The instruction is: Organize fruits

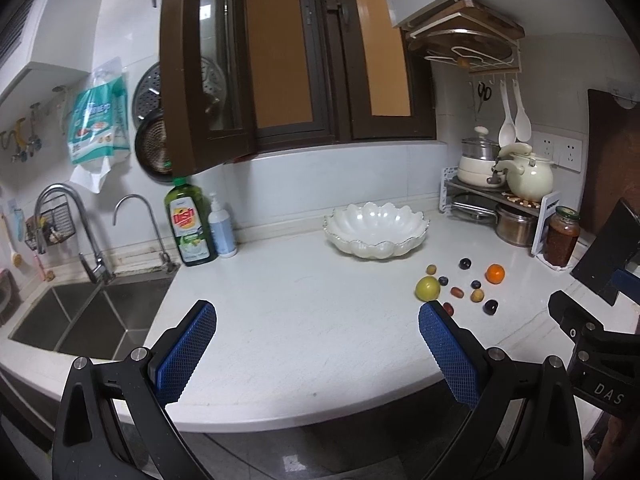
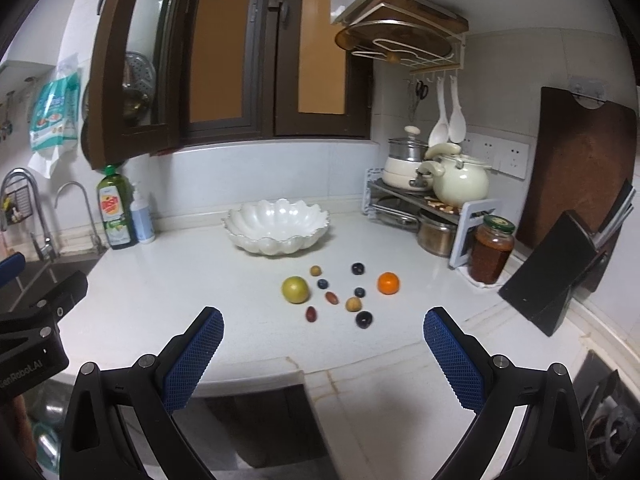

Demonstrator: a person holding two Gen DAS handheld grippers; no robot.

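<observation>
A white scalloped bowl [image 2: 277, 227] [image 1: 376, 230] stands empty at the back of the white counter. In front of it lie several small fruits: a green apple [image 2: 295, 289] [image 1: 427, 288], an orange [image 2: 388, 283] [image 1: 495, 273], dark plums [image 2: 364, 319], blueberries [image 2: 322, 283], red dates [image 2: 331, 298] and small yellow fruits [image 2: 353, 304]. My right gripper [image 2: 323, 326] hangs open over the counter's front edge, short of the fruit, holding nothing. My left gripper [image 1: 317, 320] is open too, left of the fruit, with its right fingertip near the apple in the left wrist view.
A sink [image 1: 92, 316] with two taps lies at the left, with a dish soap bottle [image 1: 189, 222] and a pump bottle [image 1: 221, 228] beside it. At the right stand a pot rack [image 2: 424, 200], a sauce jar [image 2: 493, 249], a knife block [image 2: 556, 276] and a hanging cutting board [image 2: 580, 168]. An open window sash [image 1: 208, 68] overhangs the counter.
</observation>
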